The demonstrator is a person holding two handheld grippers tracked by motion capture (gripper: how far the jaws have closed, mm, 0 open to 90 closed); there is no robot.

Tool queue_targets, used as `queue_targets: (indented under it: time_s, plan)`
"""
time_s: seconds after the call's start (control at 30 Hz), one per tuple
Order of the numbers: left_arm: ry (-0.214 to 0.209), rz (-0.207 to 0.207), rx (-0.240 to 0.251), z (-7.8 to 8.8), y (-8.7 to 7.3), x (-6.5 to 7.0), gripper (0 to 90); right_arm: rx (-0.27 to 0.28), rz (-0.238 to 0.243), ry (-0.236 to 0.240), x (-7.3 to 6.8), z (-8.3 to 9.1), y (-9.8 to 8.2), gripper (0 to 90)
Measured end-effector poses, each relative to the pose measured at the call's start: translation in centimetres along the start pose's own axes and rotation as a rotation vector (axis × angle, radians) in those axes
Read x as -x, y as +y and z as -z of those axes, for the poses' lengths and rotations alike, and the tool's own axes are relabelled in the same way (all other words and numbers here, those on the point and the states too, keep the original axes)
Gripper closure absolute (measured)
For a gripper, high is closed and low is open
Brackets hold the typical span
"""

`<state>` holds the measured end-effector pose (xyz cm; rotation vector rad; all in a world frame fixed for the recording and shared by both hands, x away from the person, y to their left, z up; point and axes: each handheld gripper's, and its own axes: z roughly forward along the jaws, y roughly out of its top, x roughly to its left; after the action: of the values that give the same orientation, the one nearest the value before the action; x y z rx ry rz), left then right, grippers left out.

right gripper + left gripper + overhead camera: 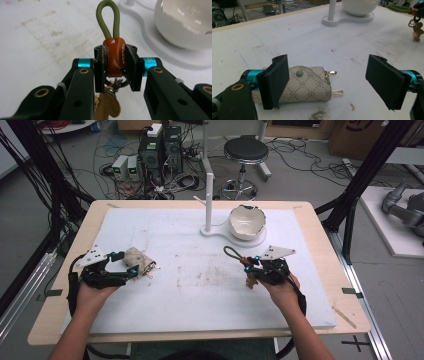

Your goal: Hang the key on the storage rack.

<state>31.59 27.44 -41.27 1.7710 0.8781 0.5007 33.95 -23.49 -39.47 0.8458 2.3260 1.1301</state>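
My right gripper (115, 66) pinches the brown leather tab of a keychain (114, 56) above the table (200, 270), its green cord loop pointing at the stand (208, 195). My left gripper (332, 80) gapes wide around the patterned key pouch (307, 86). The narrow tab could slip (keys dangle unsupported); the right gripper view reveals that grip, while the high view shows the hook.

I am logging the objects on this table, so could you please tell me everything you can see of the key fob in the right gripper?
The key fob has an olive-green cord loop rising from a brown, leather-like sleeve with small white stitching. Below the sleeve hang metal rings and a brass-coloured key. The right gripper is shut on the sleeve, its black pads pressing both sides. In the high view the fob is held above the white mat, loop pointing toward the white stand, key dangling.
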Motion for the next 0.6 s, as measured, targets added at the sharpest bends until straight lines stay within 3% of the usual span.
queue_targets:
  time_s: [0.3, 0.6]
  plan:
    - [-0.005, -0.004, -0.007, -0.1, -0.1, -0.2, 19.0, 0.076, 0.068, -0.062, 0.1, -0.1, 4.1, 72.2]
    - [-0.002, -0.006, 0.005, 0.3, 0.0, -0.1, 19.0, 0.119, 0.062, -0.097, 0.6, -0.7, 7.4, 72.2]
